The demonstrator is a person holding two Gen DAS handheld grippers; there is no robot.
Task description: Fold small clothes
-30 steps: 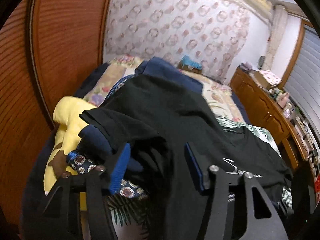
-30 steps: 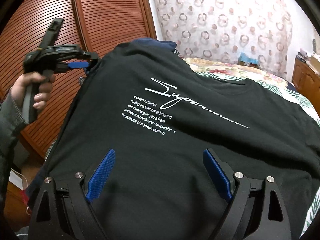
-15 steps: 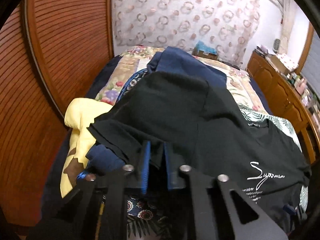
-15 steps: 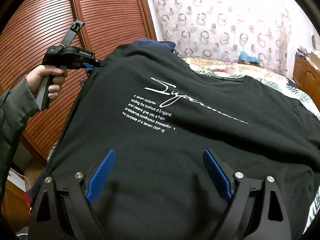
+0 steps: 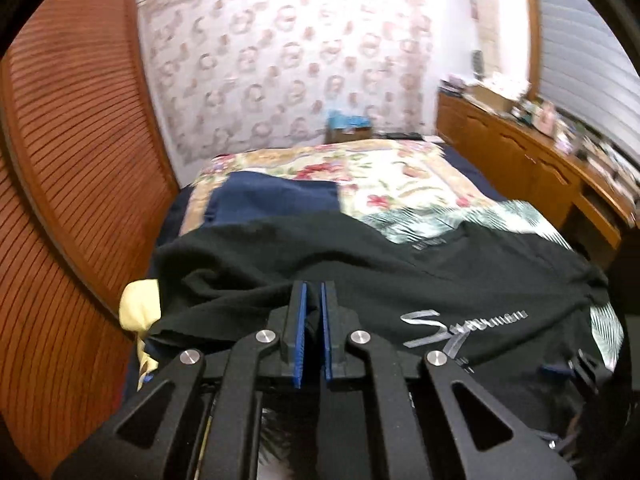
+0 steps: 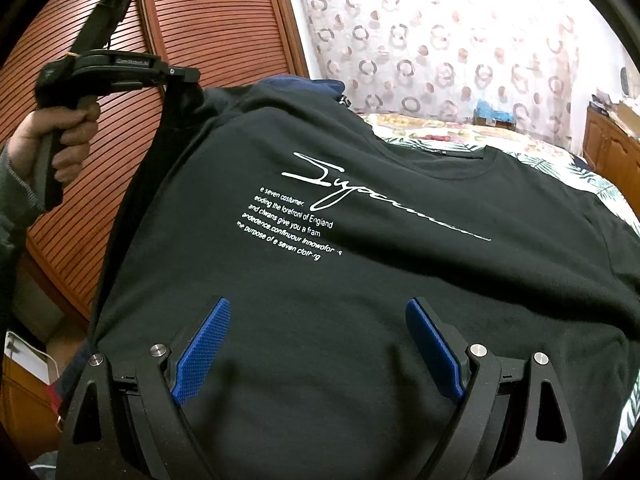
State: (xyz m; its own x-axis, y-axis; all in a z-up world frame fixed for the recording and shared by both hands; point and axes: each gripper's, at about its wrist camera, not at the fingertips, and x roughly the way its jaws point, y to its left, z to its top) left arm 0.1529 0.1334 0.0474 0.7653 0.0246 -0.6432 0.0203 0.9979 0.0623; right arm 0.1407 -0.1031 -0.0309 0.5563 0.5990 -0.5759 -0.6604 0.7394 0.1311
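Bed with floral and leaf-print cover (image 5: 404,184), taken as landmark. Black cotton T-shirt with white script lettering (image 6: 360,280) spread front-up over near end of bed, collar toward far end, on top of navy blue garment (image 5: 276,196) and pale yellow cloth (image 5: 140,308) showing at shirt's left edge. Reddish-brown louvred wooden doors (image 6: 208,12) along left side of bed; wooden sideboard (image 5: 532,168) along right side.

Step in hand, as judged: opening of first fold, with left sleeve or side edge of shirt gathered and raised off bed. Nothing folded yet; body of shirt flat and full width.

Next move, as judged: carrying of raised edge inward across printed chest toward shirt's midline, kept taut enough to set a straight crease; free claw likely needed to pin or grip the hem below so that the body does not drag along the bed.

Left claw (image 5: 312,320): blue pads drawn almost together on a bunched ridge of black fabric; in right wrist view, left claw (image 6: 182,80) held high above shirt's left shoulder, fabric hanging from it, handle gripped in person's left hand (image 6: 56,136), grey-sleeved forearm angled up from lower left.

Right claw (image 6: 318,344): blue pads spread wide, nothing between them, poised low over lower half of shirt, pointing toward collar.
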